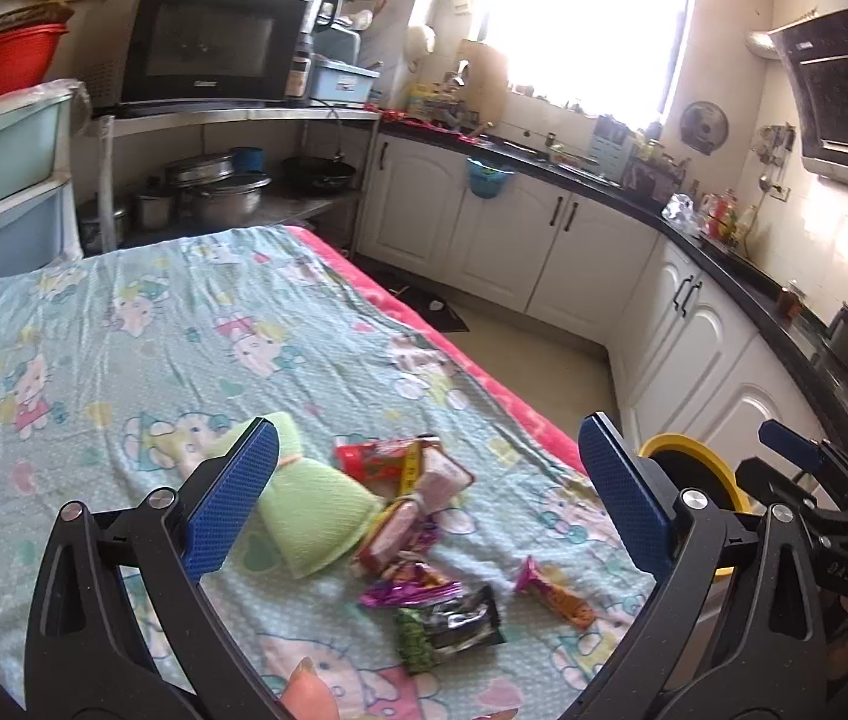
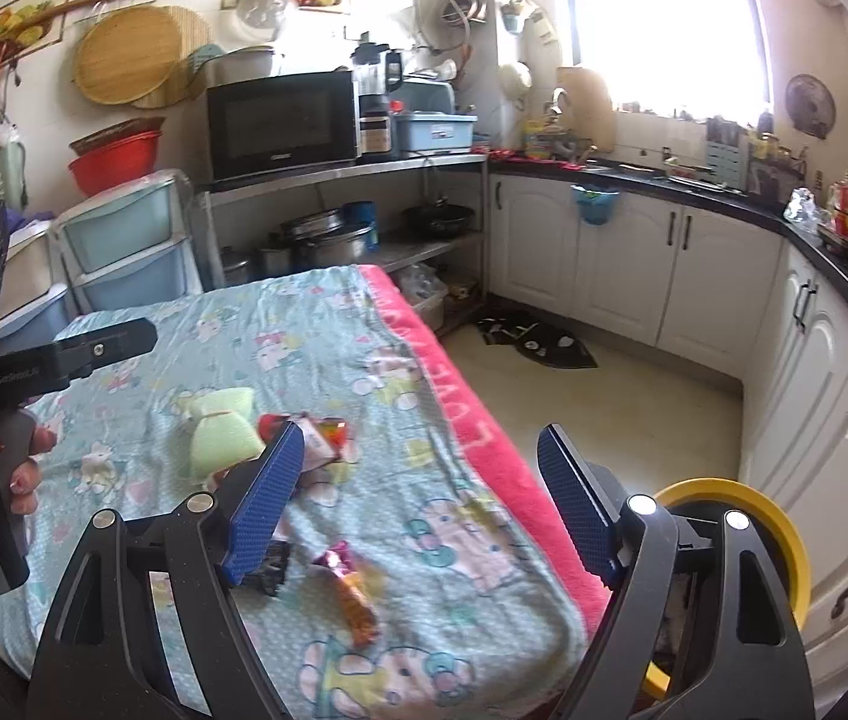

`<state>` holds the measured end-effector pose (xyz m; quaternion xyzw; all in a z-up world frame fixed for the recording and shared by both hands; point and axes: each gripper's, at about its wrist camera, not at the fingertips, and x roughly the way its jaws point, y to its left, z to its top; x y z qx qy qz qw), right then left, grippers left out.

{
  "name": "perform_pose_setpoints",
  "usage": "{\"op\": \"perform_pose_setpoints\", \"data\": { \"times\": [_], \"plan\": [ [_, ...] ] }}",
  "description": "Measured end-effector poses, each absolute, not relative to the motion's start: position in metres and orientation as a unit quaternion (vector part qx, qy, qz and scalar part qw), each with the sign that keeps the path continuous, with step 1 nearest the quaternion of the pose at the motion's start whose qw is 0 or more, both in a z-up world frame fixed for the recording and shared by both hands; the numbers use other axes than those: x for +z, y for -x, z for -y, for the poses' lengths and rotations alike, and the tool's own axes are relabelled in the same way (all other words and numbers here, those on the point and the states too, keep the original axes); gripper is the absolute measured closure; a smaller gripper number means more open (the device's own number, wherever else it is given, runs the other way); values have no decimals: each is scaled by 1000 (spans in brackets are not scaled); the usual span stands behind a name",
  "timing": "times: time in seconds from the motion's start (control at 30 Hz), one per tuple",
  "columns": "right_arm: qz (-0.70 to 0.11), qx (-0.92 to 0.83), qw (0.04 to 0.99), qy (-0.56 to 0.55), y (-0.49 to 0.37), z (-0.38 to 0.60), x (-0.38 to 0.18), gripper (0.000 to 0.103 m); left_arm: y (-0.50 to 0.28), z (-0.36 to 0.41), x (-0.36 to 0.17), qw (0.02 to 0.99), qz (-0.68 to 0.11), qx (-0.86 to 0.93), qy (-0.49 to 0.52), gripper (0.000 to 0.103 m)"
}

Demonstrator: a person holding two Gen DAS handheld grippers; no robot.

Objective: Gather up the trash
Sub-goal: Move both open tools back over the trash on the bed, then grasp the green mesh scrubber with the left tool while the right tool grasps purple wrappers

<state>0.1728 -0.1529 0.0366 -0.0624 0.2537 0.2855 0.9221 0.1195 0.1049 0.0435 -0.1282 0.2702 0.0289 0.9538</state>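
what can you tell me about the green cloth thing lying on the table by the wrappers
The green cloth is pale lime with a fine woven or waffle texture, soft-looking. It is cinched near one end by a thin band, so it flares like a bow: a small puff on one side, a wider cone on the other. It lies flat on the cartoon-print tablecloth, its wide end against the pile of snack wrappers. Nothing holds it.

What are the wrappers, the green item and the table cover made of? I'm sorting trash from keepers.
Wrappers: likely thin plastic or foil film, glossy, crinkled, glinting. Green item: looks like soft knitted or terry cloth, matte, with a fine textured surface. Table cover: woven printed fabric, matte, creased, over a pink fleecy-looking edge.
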Motion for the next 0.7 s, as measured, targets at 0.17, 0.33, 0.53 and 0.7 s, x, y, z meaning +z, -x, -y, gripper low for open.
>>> {"op": "perform_pose_setpoints", "data": {
  "times": [0.17, 0.33, 0.53, 0.7],
  "plan": [
    [-258, 303, 915, 68, -170, 136, 35, 25, -117, -122, 40, 951, -274, 45, 133, 11],
    [-263, 320, 907, 73, -169, 119, 32, 25, -115, -140, 33, 947, -277, 63, 149, 11],
    [-273, 336, 898, 83, -170, 94, 25, 25, -122, -159, 19, 939, -291, 84, 162, 11],
    [-291, 344, 888, 94, -176, 72, 10, 25, -133, -175, -2, 927, -310, 100, 185, 11]
  ]
}}
